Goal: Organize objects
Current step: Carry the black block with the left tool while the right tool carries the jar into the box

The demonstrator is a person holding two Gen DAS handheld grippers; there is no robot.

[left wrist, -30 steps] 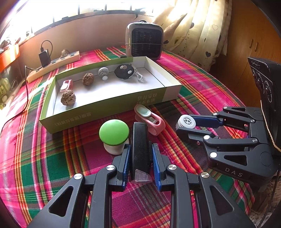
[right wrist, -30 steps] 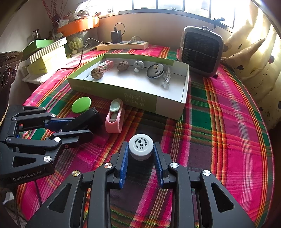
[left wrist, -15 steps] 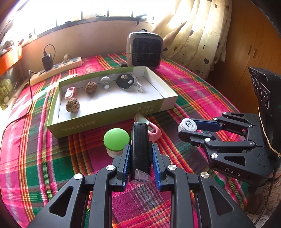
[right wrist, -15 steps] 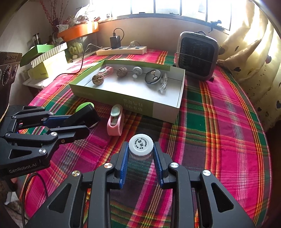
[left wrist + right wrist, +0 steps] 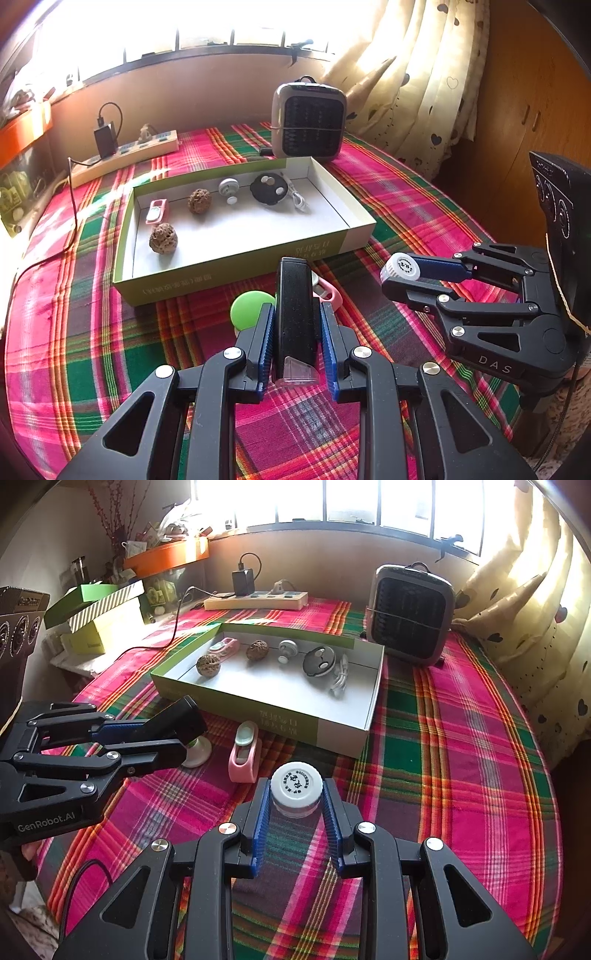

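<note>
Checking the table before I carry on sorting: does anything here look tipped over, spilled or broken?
Nothing spilled or broken. Only the pink clip and the green-topped mushroom-shaped object lie outside the green box, on the plaid cloth in front of it.

Round table under a pink, green and red plaid cloth (image 5: 461, 738), filling most of the right wrist frame. Directly on it: shallow green-and-white cardboard box (image 5: 332, 734), centre; grey square fan heater (image 5: 412, 613), upper right; cream power strip (image 5: 255, 601), upper centre; pink plastic clip (image 5: 244, 755) and green-capped white mushroom-shaped object (image 5: 248, 314), just below the box.
</note>
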